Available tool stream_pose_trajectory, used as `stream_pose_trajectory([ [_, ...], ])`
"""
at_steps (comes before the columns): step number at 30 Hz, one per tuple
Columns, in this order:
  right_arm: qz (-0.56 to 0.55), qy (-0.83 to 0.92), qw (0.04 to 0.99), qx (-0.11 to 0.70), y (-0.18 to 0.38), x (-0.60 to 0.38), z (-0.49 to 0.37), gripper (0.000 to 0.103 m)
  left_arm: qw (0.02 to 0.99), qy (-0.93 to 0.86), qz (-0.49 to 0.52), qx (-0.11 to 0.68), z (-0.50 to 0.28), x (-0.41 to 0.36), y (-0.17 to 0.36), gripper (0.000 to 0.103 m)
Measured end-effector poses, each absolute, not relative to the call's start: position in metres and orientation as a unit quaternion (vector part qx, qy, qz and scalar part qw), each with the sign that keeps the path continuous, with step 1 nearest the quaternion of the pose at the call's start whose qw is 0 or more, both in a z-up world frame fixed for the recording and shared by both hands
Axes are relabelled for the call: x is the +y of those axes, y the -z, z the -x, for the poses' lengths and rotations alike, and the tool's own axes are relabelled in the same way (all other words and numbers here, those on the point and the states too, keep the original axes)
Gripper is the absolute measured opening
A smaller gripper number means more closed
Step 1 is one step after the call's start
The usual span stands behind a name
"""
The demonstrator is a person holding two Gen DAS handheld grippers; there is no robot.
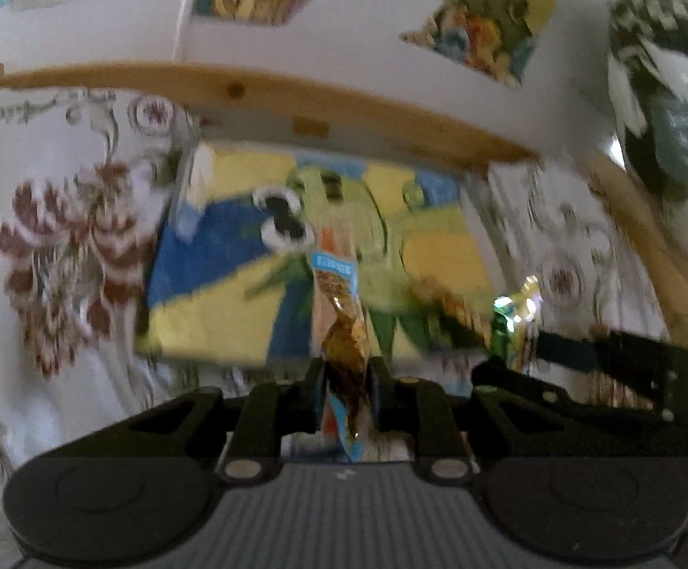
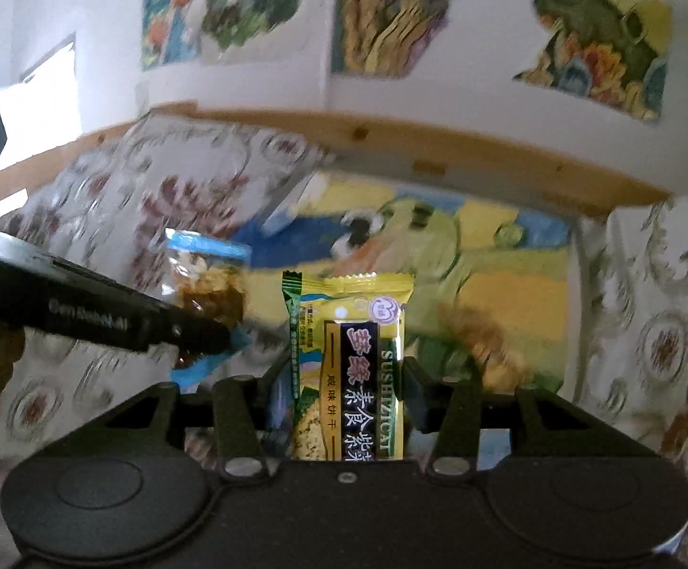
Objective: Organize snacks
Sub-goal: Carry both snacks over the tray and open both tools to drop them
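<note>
Snacks are in both claws, lifted over a flowered tablecloth (image 1: 59, 246). The left gripper (image 1: 348, 379) is pinched fully shut on a narrow clear-and-blue snack packet (image 1: 339, 294) with brown pieces inside, caught edge-on near its lower part so most of it stands free above the fingers. The right gripper (image 2: 346, 379) stands partly open around a yellow-green seaweed biscuit packet (image 2: 351, 360), its fingers on the two long sides, label facing the camera.

Risks, as I judge them: the left packet is gripped on crinkly film, so a quick swing could let it twist or slide out. The biscuit packet is held across its width; a harder squeeze may crush what is inside, a looser one may drop it.

The two tools are close together. From the right wrist view the left gripper (image 2: 201, 332) and its packet (image 2: 206, 284) sit just beside the biscuit packet, so turning either hand inward could knock the packets together.

Beyond lies a colourful cartoon-printed tray or mat (image 1: 230, 284), probably the target, though blur hides any rim. Behind it a wooden rail (image 1: 296, 104) and a white wall (image 1: 344, 47) close the far side. Open room is mainly straight ahead and down onto the printed surface, and out to the sides over the cloth.
</note>
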State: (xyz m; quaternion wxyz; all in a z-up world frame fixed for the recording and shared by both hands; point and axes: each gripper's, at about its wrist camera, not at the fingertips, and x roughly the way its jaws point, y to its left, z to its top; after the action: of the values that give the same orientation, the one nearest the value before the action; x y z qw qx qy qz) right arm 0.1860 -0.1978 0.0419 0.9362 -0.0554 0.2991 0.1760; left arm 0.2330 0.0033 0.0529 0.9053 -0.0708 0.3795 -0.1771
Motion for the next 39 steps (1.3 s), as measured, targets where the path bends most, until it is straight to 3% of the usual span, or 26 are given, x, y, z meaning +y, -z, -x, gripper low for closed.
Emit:
stream_pose_trajectory([
  [8, -0.034, -0.120, 0.955, 0.271, -0.043, -0.226, -0.255, 0.050, 0.908, 0.140, 0.053, 0.390, -0.306, -0.003, -0.049, 0.020],
  [13, -0.084, -0.108, 0.945, 0.296, -0.021, -0.236, -0.296, 0.050, 0.895, 0.125, 0.039, 0.427, -0.335, -0.007, -0.024, 0.020],
  [33, -0.081, -0.111, 0.938, 0.319, 0.018, -0.224, -0.322, 0.052, 0.890, 0.111, 0.011, 0.443, -0.354, -0.029, -0.013, 0.022],
  [35, -0.083, -0.109, 0.938, 0.319, 0.017, -0.224, -0.321, 0.055, 0.891, 0.107, 0.010, 0.442, -0.354, -0.029, -0.014, 0.030],
  [39, -0.084, -0.111, 0.940, 0.313, 0.015, -0.225, -0.318, 0.061, 0.893, 0.103, 0.010, 0.438, -0.349, -0.029, -0.019, 0.062],
])
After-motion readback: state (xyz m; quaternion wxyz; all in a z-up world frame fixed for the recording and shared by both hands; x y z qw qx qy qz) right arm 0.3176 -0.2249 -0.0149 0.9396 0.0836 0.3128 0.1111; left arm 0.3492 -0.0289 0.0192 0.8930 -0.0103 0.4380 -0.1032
